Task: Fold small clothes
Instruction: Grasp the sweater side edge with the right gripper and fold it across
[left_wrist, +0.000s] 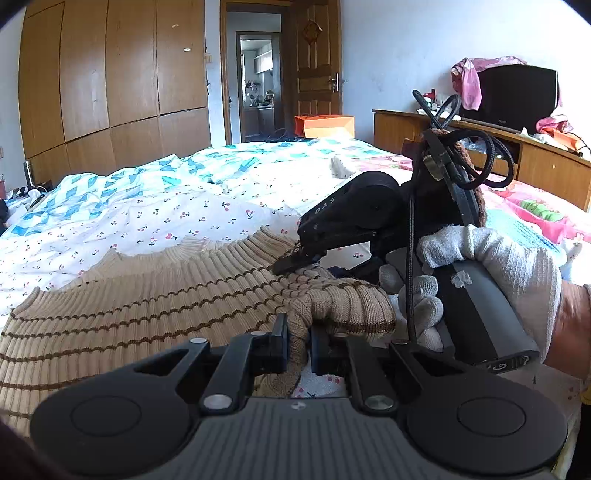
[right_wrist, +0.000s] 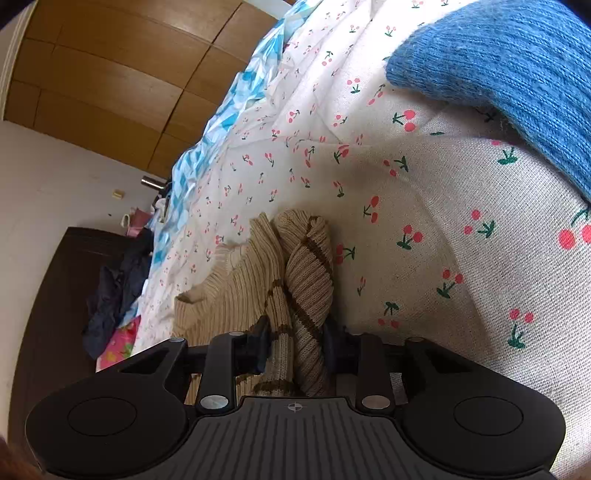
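1. Jaws of left gripper (left_wrist: 299, 341) clenched tight on a bunched fold of the beige ribbed sweater (left_wrist: 147, 295); only a thin pinch of knit sits between the pads.
2. Right gripper (right_wrist: 293, 349) jaws grasping a thicker bunch of the same sweater (right_wrist: 295, 288), cloth filling the gap. In the left wrist view it (left_wrist: 295, 258) bites the knit just beyond the left grip.
3. Sweater lies on the cherry-print sheet (left_wrist: 166, 218), spread out to the left, brown stripes across the ribbing, edge bunched up at both grippers.
4. Gloved hand (left_wrist: 491, 266) holds the right gripper's handle, close beside the left tool.
5. Risk: both grips sit very near each other on a wad, not on clean corners, so a lift would likely give a crooked fold.
6. Risk: the left pinch is thin; stretchy knit may slip out under pull.
7. Risk: the cable (left_wrist: 410, 258) dangling by the fingers could snag the knit.
8. Risk: blue knit item (right_wrist: 517, 74) lies near and could get dragged along.
9. Writing: "DAS" on the right gripper's body; the rest is unreadable. Red ornament on the door (left_wrist: 314, 62), too small to read.
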